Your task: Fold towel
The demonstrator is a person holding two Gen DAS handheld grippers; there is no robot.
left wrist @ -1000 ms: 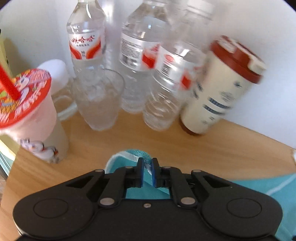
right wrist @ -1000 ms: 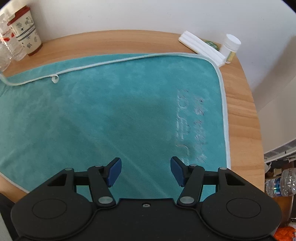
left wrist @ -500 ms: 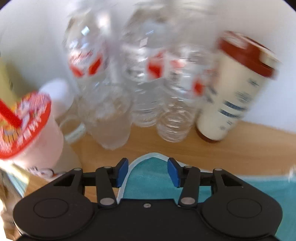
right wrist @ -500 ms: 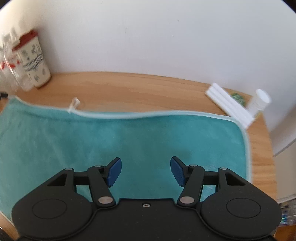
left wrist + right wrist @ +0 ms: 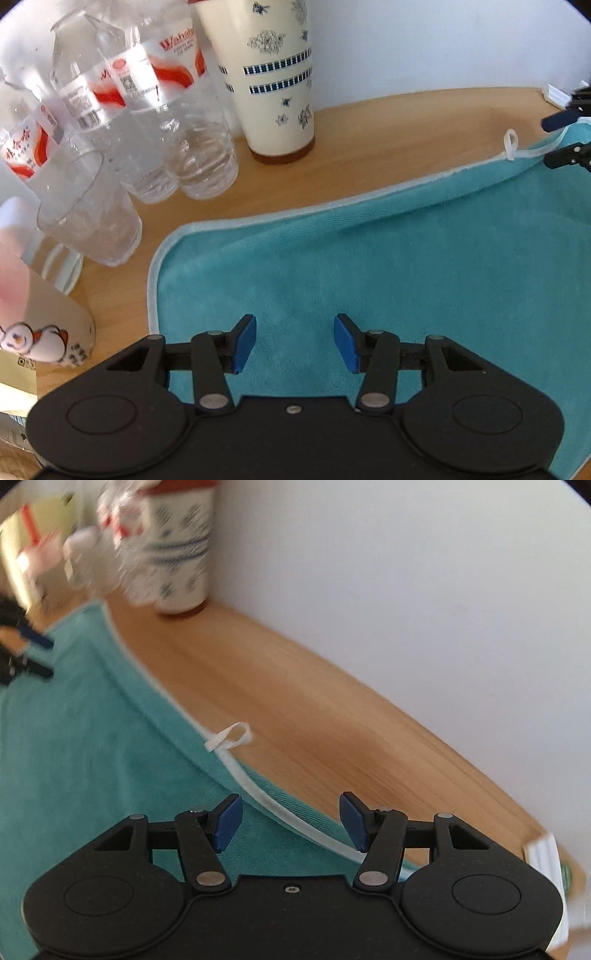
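A teal towel (image 5: 369, 266) with pale piping lies flat on the wooden table (image 5: 388, 122); its rounded corner is near the glass. My left gripper (image 5: 294, 341) hovers open over the towel, nothing between its blue pads. My right gripper (image 5: 291, 821) is open too, straddling the towel's (image 5: 92, 757) far hem just short of the white hanging loop (image 5: 231, 736). The loop (image 5: 511, 144) also shows in the left wrist view, beside the right gripper's fingertips (image 5: 559, 119) at the far right. The right wrist view is blurred.
Clear water bottles (image 5: 159, 110), a drinking glass (image 5: 88, 210), a cream cup with blue bands (image 5: 273, 74) and a pink lidded cup (image 5: 33, 325) crowd the table's left back corner by the wall. A white flat object (image 5: 543, 856) lies at the table's right end.
My left gripper let go of the towel corner, opened and drew back over the towel. My right gripper swung from the towel's middle to the far hem near the loop.
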